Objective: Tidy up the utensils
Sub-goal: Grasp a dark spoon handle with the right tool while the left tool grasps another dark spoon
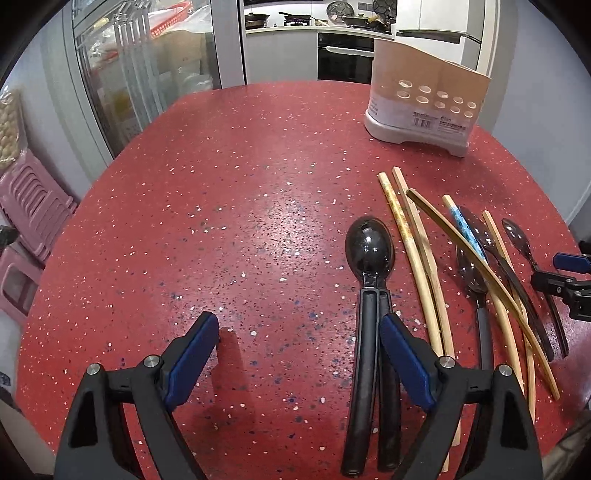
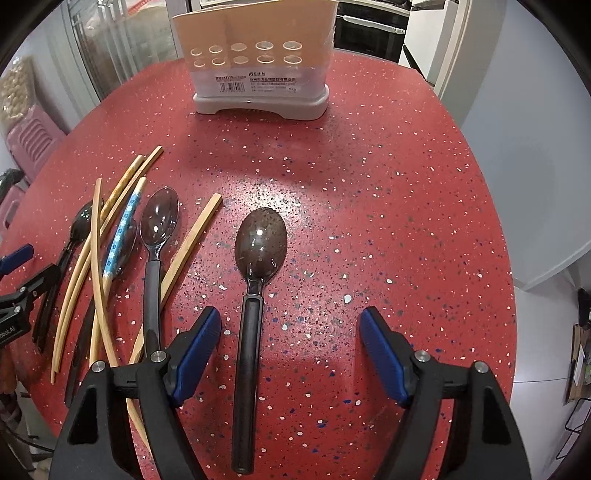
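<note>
setting: home kitchen. red speckled table (image 1: 229,206) in foreground. at 12 o'clock, a white counter (image 1: 314,28) carrying pans and a wok (image 1: 360,18), built-in black oven (image 1: 345,61) beneath. at 10 o'clock, glass-door cabinet (image 1: 147,74) with stacked containers; at 9 o'clock, pink plastic stools (image 1: 29,206).

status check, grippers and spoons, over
Both grippers open: left gripper beside a black spoon, right gripper straddling a spoon. Holder empty-looking, path clear. Chopsticks piled with other spoons.

Both wrist views close above red table (image 1: 258,221), angled down, sharing utensil holder (image 2: 258,66), chopsticks (image 1: 417,258)
</note>
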The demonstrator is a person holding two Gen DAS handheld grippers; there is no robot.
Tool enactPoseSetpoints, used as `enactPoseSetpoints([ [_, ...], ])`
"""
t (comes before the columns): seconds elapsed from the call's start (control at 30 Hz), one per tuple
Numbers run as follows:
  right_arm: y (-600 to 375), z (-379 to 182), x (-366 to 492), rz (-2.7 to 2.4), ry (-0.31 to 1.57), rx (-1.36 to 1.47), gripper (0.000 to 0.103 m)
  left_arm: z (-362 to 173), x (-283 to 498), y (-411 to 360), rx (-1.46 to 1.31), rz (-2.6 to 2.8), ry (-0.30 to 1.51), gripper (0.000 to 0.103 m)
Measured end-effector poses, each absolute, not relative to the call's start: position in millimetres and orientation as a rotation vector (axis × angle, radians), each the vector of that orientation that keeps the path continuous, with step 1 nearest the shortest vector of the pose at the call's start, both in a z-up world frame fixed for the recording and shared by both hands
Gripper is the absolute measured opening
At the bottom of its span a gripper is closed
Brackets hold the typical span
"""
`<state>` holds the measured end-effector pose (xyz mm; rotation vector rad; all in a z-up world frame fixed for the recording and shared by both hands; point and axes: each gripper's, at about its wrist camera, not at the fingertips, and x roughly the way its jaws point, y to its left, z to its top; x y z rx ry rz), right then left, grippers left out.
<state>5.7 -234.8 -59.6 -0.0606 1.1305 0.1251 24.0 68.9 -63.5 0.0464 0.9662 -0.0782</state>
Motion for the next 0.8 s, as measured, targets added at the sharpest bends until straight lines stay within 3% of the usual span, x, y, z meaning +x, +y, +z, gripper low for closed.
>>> enactPoseSetpoints([
  [0.47,-233,-61,8,0.140,1.135,-0.071,0.079,-66,35,75,0.031,-0.074,0.996,0.098],
  [0.67,-224,-58,12,0.174,1.156,-0.092,0.066,-65,47,69,0.047,-0.106,1.028,0.098],
  [0.77,-222,-56,13,0.190,1.166,-0.101,0.053,-63,50,63,0.067,-0.154,1.047,0.085],
  [0.8,-222,-56,12,0.195,1.167,-0.102,0.048,-61,51,59,0.080,-0.179,1.052,0.074],
])
